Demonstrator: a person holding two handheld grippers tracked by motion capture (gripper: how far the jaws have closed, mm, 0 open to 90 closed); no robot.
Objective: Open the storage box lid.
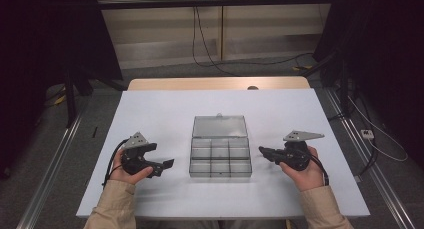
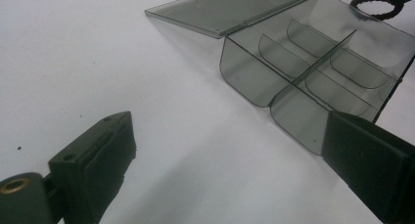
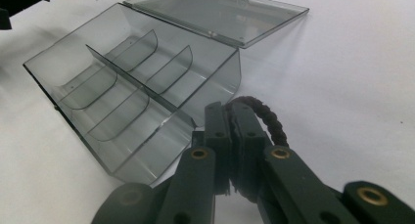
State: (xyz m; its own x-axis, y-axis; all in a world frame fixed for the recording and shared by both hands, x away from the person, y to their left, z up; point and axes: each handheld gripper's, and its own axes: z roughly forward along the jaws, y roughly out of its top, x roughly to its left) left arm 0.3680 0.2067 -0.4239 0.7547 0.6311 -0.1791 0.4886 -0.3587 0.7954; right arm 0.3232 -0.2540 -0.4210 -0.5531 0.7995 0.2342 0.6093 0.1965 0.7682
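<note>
Box: a clear smoky plastic box [image 1: 220, 159] sits at the middle of the white table [image 1: 150, 114], between the two grippers and apart from both.
Box lid: the lid [image 1: 219, 126] is swung fully open and lies flat on the table on the far side of the box, joined along the far edge; a small latch tab stands at its outer edge.
Box interior: thin dividers split the tray into compartments in rows; in the right gripper view one long divider [image 3: 132, 82] runs the length of the tray and short curved ones cross it. Nothing lies in the compartments that can be seen.
Left gripper: the left gripper [image 1: 167, 165] is held low over the table, left of the box, pointing toward it. Its jaws stand wide apart with bare table between them; nothing is gripped.
Right gripper: the right gripper [image 1: 262, 150] is held right of the box, pointing toward it. Its jaws are clenched together on a dark braided loop [image 3: 266, 119], which bulges out beside the jaw tips.
Loop location: pinched in the right gripper, just beside the near right corner of the box, above the table surface.
Hands: a person's left hand [image 1: 127, 171] and right hand [image 1: 305, 171], in beige sleeves, carry the grippers.
</note>
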